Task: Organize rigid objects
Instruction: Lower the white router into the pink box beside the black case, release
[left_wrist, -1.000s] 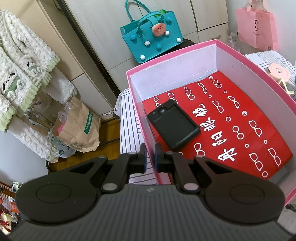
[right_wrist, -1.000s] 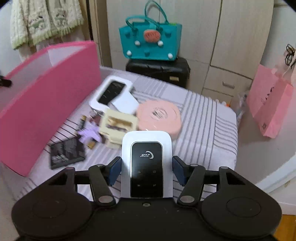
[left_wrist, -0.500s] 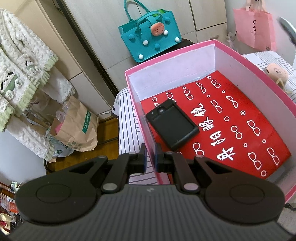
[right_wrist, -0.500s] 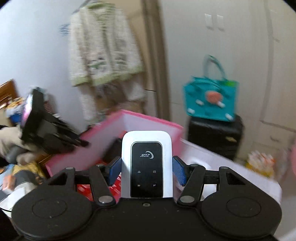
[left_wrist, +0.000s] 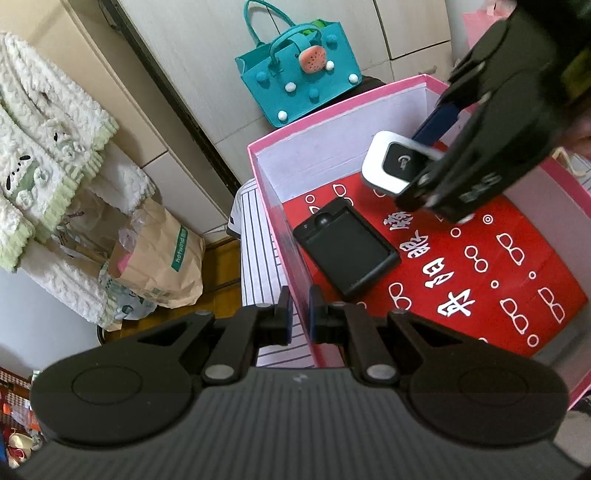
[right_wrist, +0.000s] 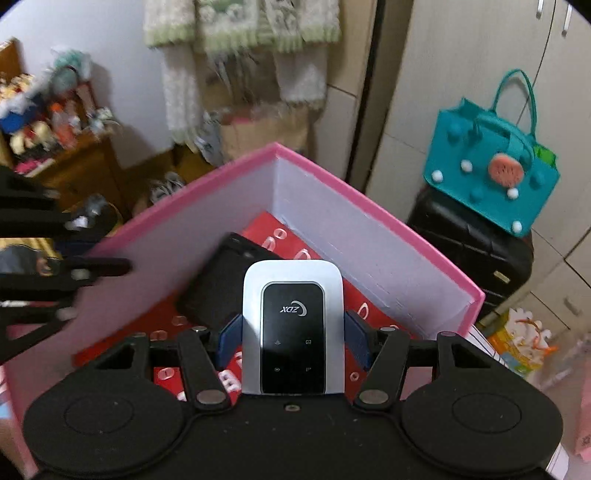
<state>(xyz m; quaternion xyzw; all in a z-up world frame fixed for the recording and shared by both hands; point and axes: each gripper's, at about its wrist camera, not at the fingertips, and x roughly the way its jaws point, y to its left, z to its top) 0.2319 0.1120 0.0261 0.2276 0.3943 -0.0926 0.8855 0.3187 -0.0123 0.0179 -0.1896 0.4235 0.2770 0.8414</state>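
A pink box (left_wrist: 271, 206) with a red printed liner (left_wrist: 480, 273) holds a flat black device (left_wrist: 347, 247). My left gripper (left_wrist: 298, 314) is shut on the box's near wall, one finger on each side. My right gripper (right_wrist: 293, 336) is shut on a white and black pocket router (right_wrist: 293, 332) and holds it above the box's far corner. The router also shows in the left wrist view (left_wrist: 397, 166), hanging over the liner. The black device lies below it in the right wrist view (right_wrist: 218, 284).
A teal felt handbag (left_wrist: 299, 81) sits on a black suitcase (right_wrist: 472, 251) behind the box. A brown paper bag (left_wrist: 159, 258) and hanging knitwear (left_wrist: 44, 147) are to the left. A striped cloth (left_wrist: 255, 258) covers the table under the box.
My right gripper has swung the router from over the table's clutter to above the pink box's interior. My left gripper has stayed clamped on the box wall.
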